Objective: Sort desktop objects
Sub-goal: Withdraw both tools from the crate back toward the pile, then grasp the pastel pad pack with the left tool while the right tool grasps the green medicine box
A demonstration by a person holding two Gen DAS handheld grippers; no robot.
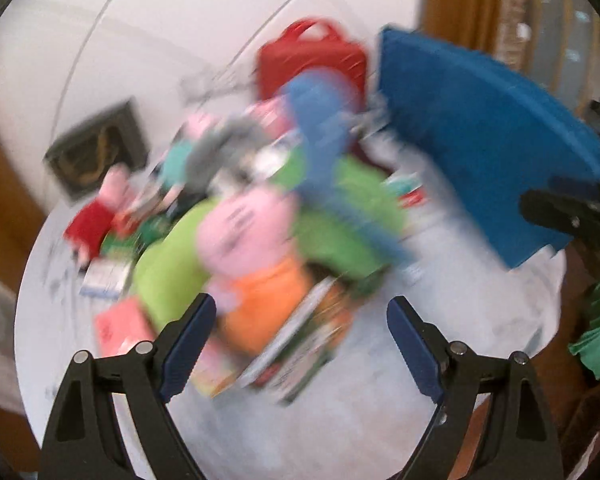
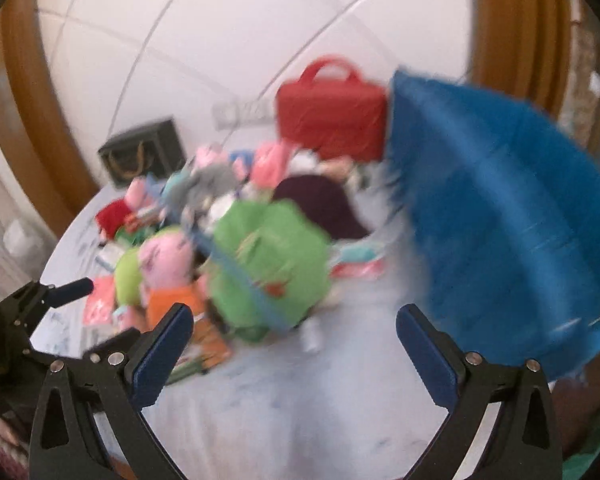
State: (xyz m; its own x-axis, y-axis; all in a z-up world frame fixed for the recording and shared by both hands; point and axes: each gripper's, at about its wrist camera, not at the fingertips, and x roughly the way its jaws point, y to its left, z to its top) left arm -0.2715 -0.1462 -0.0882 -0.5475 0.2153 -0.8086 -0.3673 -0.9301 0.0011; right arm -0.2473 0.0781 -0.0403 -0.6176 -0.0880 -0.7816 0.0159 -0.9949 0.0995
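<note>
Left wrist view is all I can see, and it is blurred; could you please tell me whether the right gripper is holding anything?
Observer: No. In its own view the right gripper is wide open, with nothing between its fingers, over the white table.
Operator: Thank you. Is the red bag covered from that side?
Observer: No. The red bag shows whole there, handle up, next to the blue container.
Operator: What lies behind the green plush?
Observer: A dark maroon item lies behind the green plush. The blur hides what it is.
</note>
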